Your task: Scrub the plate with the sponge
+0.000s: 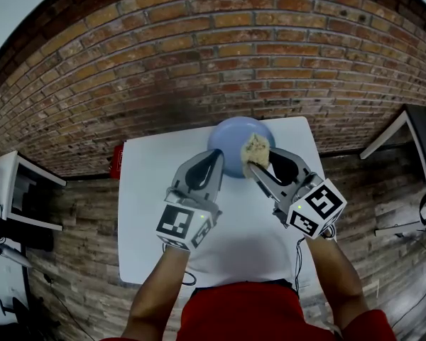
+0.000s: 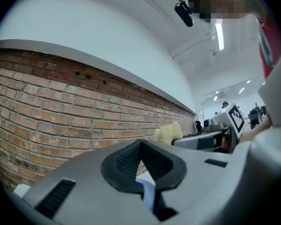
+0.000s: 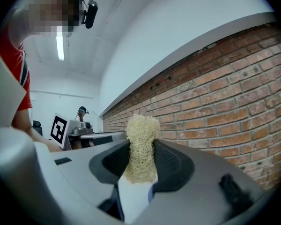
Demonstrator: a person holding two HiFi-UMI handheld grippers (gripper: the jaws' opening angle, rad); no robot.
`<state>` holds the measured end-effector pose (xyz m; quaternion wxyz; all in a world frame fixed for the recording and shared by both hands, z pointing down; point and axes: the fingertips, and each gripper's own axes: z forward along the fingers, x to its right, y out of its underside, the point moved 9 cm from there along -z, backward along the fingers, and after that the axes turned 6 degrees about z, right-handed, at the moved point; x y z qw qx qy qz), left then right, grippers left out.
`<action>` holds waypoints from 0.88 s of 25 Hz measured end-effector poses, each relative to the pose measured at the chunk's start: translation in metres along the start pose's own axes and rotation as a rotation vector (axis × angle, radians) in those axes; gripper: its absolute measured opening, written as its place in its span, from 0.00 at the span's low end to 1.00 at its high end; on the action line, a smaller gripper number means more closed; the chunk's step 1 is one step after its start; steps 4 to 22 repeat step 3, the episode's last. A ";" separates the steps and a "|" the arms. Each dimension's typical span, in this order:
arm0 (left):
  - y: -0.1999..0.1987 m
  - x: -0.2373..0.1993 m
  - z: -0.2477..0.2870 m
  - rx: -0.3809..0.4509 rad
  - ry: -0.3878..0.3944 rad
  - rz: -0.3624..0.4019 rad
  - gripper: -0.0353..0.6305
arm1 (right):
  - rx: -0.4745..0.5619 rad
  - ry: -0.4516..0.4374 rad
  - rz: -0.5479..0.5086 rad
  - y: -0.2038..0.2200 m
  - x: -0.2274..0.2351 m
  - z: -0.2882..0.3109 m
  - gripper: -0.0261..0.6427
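Right gripper (image 3: 140, 150): in its own view my jaws clamp the pale, fibrous sponge (image 3: 141, 139), which stands up past the pads. Only the head view places that sponge (image 1: 256, 148) over the blue plate (image 1: 227, 137), which sits at the far edge of the white table (image 1: 149, 212).

Left gripper (image 2: 140, 144): pads meet at the tips, and a sliver of blue plate (image 2: 148, 193) shows in the gap below. I cannot tell whether the rim is pinched. The head view puts this gripper (image 1: 214, 155) at the plate's near-left rim.

Room: brick wall (image 1: 199, 48) just behind the table, and a wood-plank floor (image 1: 85, 212). The white ceiling with its strip light (image 3: 60, 43) shows only in the gripper views.
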<state>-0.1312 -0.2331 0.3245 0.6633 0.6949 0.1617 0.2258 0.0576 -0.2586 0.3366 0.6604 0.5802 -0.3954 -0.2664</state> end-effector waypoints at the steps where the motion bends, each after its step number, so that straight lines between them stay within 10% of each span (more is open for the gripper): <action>1: 0.000 -0.001 0.000 0.000 0.000 -0.001 0.07 | -0.001 0.001 0.000 0.000 0.000 0.001 0.27; 22: 0.002 -0.002 -0.001 0.000 -0.001 -0.003 0.07 | -0.003 0.003 0.000 0.001 0.000 0.002 0.27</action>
